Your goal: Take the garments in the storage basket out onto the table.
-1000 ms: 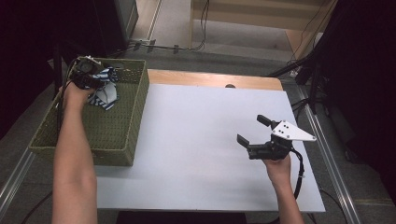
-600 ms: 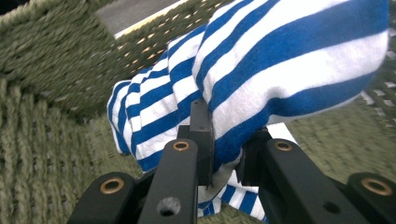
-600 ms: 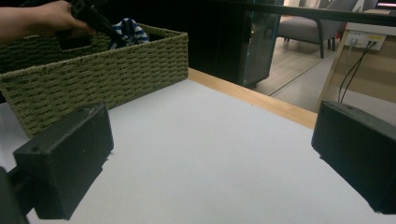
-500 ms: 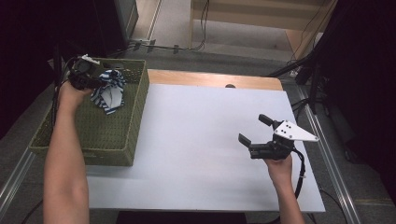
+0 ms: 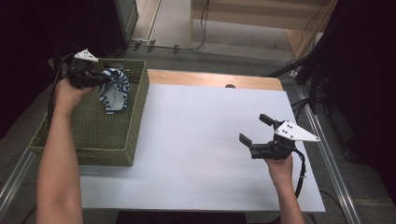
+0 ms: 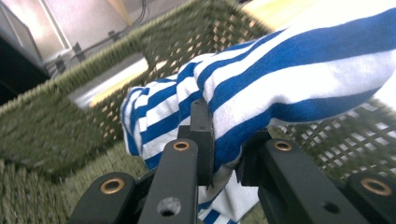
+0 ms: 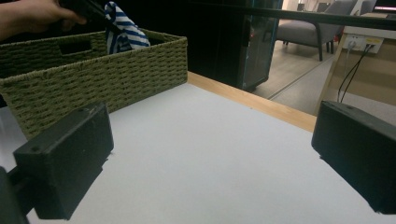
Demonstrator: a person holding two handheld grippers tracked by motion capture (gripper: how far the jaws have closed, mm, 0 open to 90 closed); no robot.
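Lifted higher since a second ago: blue-and-white striped cloth [image 5: 114,88], now hanging over the far end of the green woven wicker basket [image 5: 126,140] at upper left of the high view. Left hand-held gripper [image 5: 99,80] clamped on the cloth, jaws pinching a fold. Right hand-held gripper [image 5: 254,131] holding position at lower right above the white tabletop [image 5: 196,140], jaws spread wide, nothing between them.

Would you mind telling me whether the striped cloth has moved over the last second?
Yes: the cloth, clamped in the left gripper, has risen above the basket rim.
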